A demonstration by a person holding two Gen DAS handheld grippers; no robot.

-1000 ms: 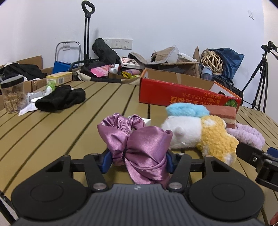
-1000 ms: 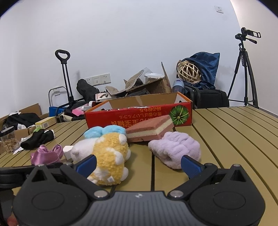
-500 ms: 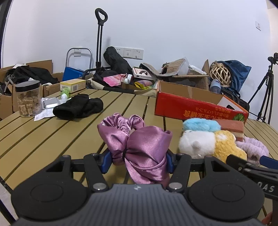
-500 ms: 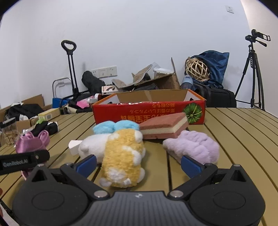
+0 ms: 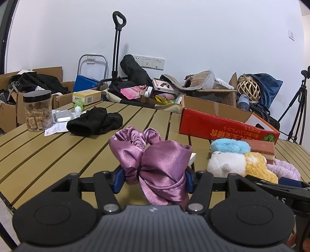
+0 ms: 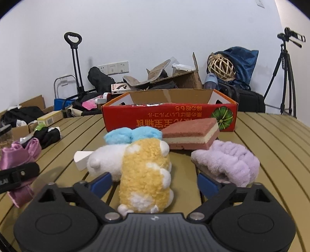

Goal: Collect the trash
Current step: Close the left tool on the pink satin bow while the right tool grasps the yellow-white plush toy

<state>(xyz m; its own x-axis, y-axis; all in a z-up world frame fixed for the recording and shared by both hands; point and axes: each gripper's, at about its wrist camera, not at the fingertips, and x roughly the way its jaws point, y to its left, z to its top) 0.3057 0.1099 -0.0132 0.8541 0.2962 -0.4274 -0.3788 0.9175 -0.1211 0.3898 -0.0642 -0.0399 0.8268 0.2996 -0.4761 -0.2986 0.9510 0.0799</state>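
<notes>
Left gripper has its jaws clamped on the purple satin bow just above the table. Right gripper jaws are apart around the yellow plush toy, near the red box.

Tripod, trolley handle, wall sockets

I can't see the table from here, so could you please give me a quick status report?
Left gripper shut on purple bow. Right gripper open, straddling yellow plush toy. Red box open behind; sponge and lilac cloth lie between.
</notes>
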